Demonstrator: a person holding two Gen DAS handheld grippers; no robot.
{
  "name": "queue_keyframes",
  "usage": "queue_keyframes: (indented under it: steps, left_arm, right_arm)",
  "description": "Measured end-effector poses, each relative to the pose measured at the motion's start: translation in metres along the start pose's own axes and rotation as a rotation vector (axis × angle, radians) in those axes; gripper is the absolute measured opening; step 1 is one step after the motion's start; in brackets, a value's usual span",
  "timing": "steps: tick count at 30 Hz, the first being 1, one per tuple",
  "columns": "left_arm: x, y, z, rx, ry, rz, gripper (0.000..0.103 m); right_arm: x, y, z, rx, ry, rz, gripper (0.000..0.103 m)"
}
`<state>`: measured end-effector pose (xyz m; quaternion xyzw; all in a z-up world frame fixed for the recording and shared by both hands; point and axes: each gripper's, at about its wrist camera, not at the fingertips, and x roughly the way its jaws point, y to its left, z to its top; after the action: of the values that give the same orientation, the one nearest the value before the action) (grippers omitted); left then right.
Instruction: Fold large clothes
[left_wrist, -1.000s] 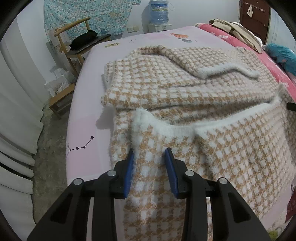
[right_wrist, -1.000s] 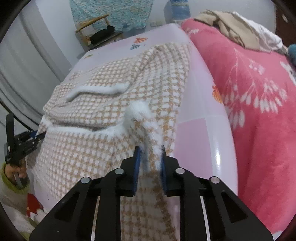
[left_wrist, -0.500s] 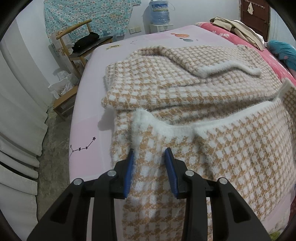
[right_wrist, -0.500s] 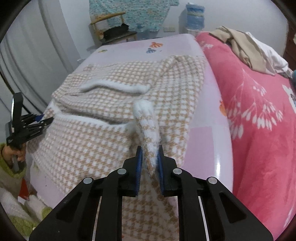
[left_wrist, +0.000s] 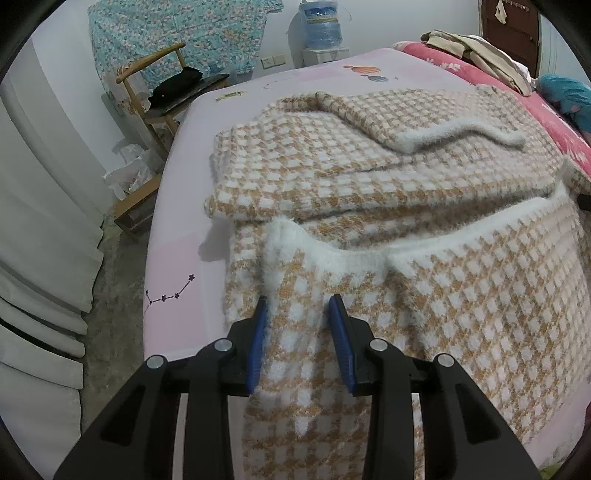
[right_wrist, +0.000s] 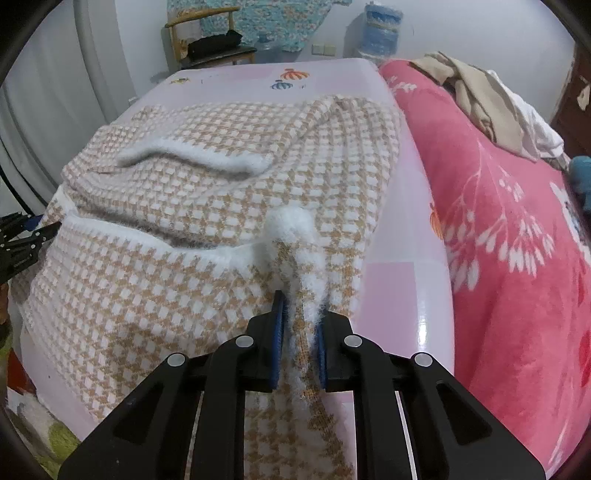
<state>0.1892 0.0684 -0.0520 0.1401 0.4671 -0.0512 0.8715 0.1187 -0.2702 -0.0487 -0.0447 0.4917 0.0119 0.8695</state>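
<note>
Checked sweater (left_wrist: 369, 177) spread on bed (left_wrist: 177, 258), hem end at 6 o'clock draped off near edge, folded sleeve at 12. Left gripper (left_wrist: 298, 314): jaws part-open, fabric between them, grip looks loose, can't confirm pinch. Right gripper (right_wrist: 299, 314): jaws narrow, clamping fuzzy white trim (right_wrist: 291, 225) at right hem corner. Judgement: thick soft knit, limp, moderately heavy, fuzzy so not slippery; sags between holds. Best hold: both hem corners on white trim, lift evenly.

Being counted: one checked garment (left_wrist: 369, 177), two grippers (left_wrist: 299, 314) (right_wrist: 300, 308), one chair (left_wrist: 162, 85), one water bottle (left_wrist: 320, 26).
</note>
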Motion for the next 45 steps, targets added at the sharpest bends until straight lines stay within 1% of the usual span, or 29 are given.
queue_keyframes:
  steps: [6, 17, 19, 20, 23, 25, 29, 34, 37, 39, 42, 45]
  left_arm:
    - [0.001, 0.0, 0.0, -0.002, -0.001, 0.001, 0.033]
    - [0.001, 0.0, 0.0, -0.001, -0.004, 0.003, 0.033]
    - [-0.001, 0.0, 0.0, -0.001, -0.011, 0.003, 0.032]
    - [-0.002, -0.002, -0.001, 0.0, -0.016, 0.007, 0.031]
    - [-0.008, -0.002, -0.004, 0.008, -0.047, 0.022, 0.019]
    - [-0.015, 0.001, -0.006, 0.001, -0.077, 0.018, 0.015]
    - [-0.041, 0.01, -0.01, -0.035, -0.175, -0.002, 0.013]
    - [-0.09, 0.021, -0.018, -0.074, -0.335, -0.036, 0.012]
    - [-0.114, 0.023, -0.014, -0.069, -0.409, -0.023, 0.012]
    - [-0.125, 0.029, -0.003, -0.072, -0.452, -0.027, 0.012]
    - [-0.134, 0.036, 0.019, -0.075, -0.496, -0.035, 0.01]
    - [-0.133, 0.048, 0.058, -0.059, -0.544, -0.016, 0.01]
  right_arm:
    - [-0.001, 0.004, 0.0, -0.011, 0.002, -0.023, 0.013]
    - [-0.001, 0.005, 0.0, 0.01, 0.004, -0.023, 0.013]
    - [-0.003, 0.004, 0.0, 0.015, -0.002, -0.024, 0.012]
    - [-0.004, 0.004, 0.0, 0.018, -0.006, -0.023, 0.009]
    - [-0.012, 0.003, -0.001, 0.033, -0.027, -0.016, 0.007]
    - [-0.021, 0.003, -0.002, 0.039, -0.052, -0.017, 0.006]
    - [-0.047, 0.006, -0.005, 0.058, -0.117, -0.023, 0.006]
    - [-0.087, 0.011, -0.01, 0.08, -0.211, -0.024, 0.005]
    - [-0.106, 0.01, -0.005, 0.086, -0.265, -0.015, 0.005]
    - [-0.117, 0.009, 0.005, 0.079, -0.305, -0.007, 0.005]
    - [-0.125, 0.009, 0.024, 0.055, -0.356, -0.02, 0.005]
    - [-0.126, 0.003, 0.06, 0.02, -0.422, -0.032, 0.005]
